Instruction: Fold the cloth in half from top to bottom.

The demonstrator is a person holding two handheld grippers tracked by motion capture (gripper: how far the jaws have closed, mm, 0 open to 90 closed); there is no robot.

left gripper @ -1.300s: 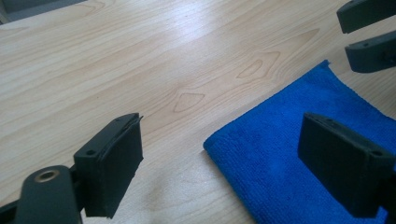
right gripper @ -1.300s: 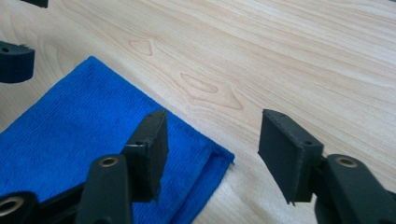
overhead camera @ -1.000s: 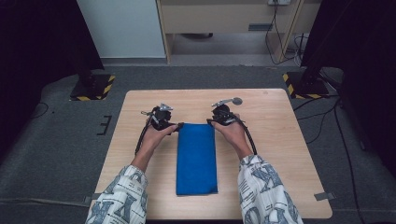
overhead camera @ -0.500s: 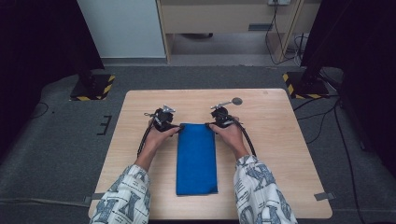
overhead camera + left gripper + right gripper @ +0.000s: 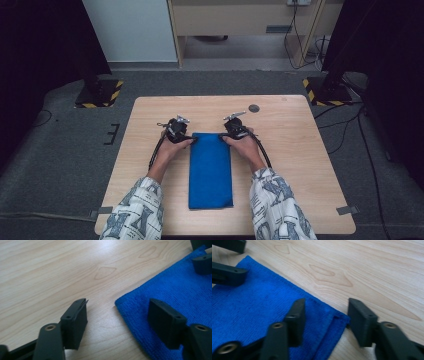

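Folded blue cloth (image 5: 210, 170) lay lengthwise mid-tabletop (image 5: 300, 150). Step judged: pinching its two far corners. To do this well, each claw should bite fully over its corner, catching all layers. Left claw (image 5: 117, 315) was spread wide, straddling the near-left corner, gripping nothing; right claw (image 5: 325, 317) likewise released, astride its corner.

You're working at a light wooden table (image 5: 300, 165) standing on grey carpet. A folded blue cloth (image 5: 210, 170) lies flat on it, just left of centre, its long side running from near to far. A small dark round disc (image 5: 254, 108) sits toward the far edge, right of centre.
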